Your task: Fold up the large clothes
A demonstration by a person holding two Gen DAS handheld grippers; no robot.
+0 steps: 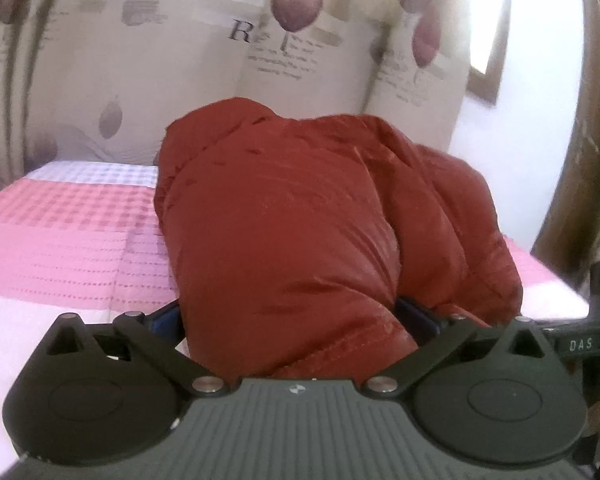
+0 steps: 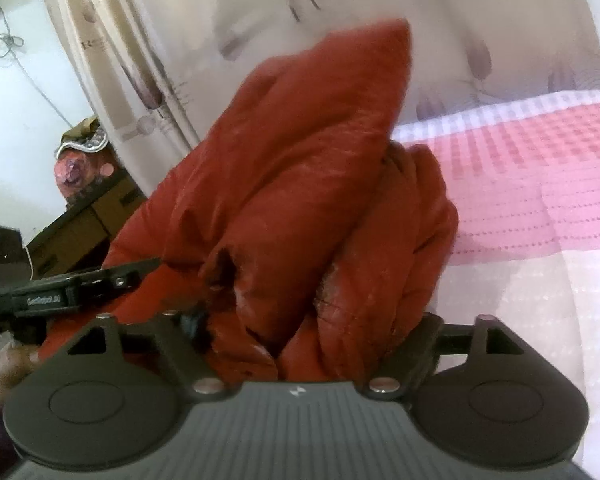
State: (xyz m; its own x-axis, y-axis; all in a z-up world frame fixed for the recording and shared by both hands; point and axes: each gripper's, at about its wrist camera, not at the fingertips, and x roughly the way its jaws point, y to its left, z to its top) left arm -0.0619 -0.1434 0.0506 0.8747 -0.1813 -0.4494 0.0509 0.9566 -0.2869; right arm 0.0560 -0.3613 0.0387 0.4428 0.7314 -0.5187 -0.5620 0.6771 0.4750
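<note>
Both tools, left tool [image 1: 296, 320] and right tool [image 2: 300, 320], stand wide with the red jacket [image 1: 300, 220] bunched between their jaws (grip uncertain); its bulk runs straight ahead over the pink bed [image 1: 60, 240].

A bed [image 1: 60, 240] carries everything here. Its cover is a woven waffle-textured spread in broad bands: white at the far edge, then pink checks, a band of pink with dotted lines, and a pale whitish area nearest. In the right wrist view the same bed [image 2: 540, 200] shows these bands on the right. A bulky red padded jacket [image 1: 300, 220] lies bunched on the spread; from the right wrist the jacket [image 2: 280, 180] rises in thick folds, its far end lifted.
</note>
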